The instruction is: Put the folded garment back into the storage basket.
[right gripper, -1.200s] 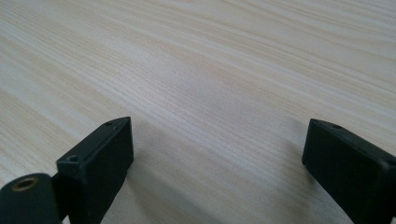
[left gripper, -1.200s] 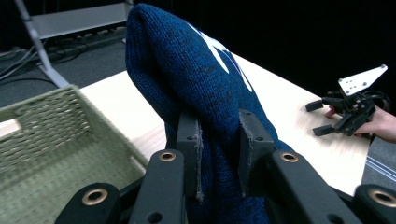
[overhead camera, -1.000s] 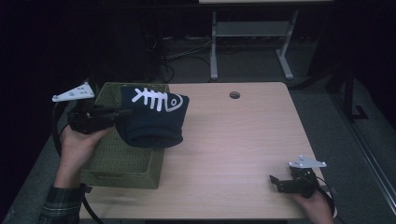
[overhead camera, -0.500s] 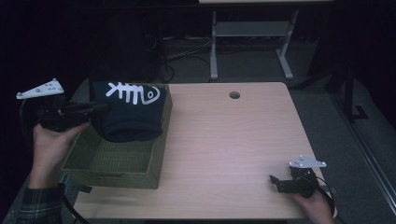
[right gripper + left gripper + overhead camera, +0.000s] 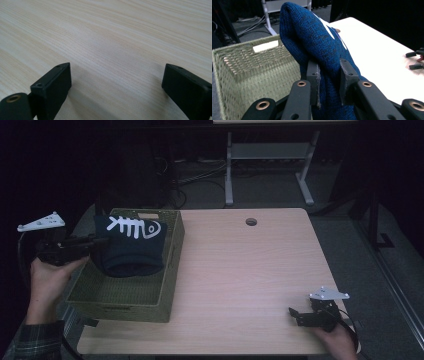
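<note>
A dark blue knitted garment with a white fish-skeleton print hangs over the green woven basket at the table's left. My left gripper is shut on its edge from the left. In the left gripper view both pads pinch a fold of the blue knit, with the basket's inner wall behind it. My right gripper rests low at the table's front right corner, jaws wide apart, nothing between them. In the right gripper view its gripper hangs just above bare wood.
The light wooden table has a small round cable hole near its back edge. Behind the table stands a grey metal frame with cables on the floor. The other gripper's jaws appear far right in the left gripper view.
My left gripper has carried the blue garment leftward, from over the basket's right rim to above the basket's inside. The right gripper has stayed put.
</note>
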A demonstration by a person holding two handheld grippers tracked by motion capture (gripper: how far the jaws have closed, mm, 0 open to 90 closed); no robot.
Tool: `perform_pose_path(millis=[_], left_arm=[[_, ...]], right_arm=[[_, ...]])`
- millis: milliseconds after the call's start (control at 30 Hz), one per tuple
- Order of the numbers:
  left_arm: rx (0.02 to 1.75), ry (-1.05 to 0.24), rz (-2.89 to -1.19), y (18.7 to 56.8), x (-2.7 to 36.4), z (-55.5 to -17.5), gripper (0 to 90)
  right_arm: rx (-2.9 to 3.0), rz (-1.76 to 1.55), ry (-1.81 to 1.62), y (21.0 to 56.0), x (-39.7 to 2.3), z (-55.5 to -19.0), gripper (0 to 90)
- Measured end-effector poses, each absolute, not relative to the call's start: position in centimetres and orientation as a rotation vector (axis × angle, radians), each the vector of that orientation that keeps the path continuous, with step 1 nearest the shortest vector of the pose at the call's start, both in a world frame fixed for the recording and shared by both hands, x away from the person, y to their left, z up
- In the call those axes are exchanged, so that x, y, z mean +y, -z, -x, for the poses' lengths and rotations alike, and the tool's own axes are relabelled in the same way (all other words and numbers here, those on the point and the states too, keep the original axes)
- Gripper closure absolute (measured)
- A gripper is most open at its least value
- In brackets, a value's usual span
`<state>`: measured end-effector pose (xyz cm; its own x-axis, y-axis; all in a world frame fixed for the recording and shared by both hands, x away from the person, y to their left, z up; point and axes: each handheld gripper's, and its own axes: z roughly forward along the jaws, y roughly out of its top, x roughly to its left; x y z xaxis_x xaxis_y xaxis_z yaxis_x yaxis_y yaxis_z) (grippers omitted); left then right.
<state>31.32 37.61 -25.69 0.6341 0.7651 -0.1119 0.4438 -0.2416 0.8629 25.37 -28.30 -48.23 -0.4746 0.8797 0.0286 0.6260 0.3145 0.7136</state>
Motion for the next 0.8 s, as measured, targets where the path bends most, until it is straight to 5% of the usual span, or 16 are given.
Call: perform_pose_path(millis=[800], left_arm=[[1.004, -0.276, -1.932, 30.9, 37.0, -33.6, 73.5]], right_arm=[[2.219, -1.344, -0.954, 48.2, -28.3, -25.4, 8.5]])
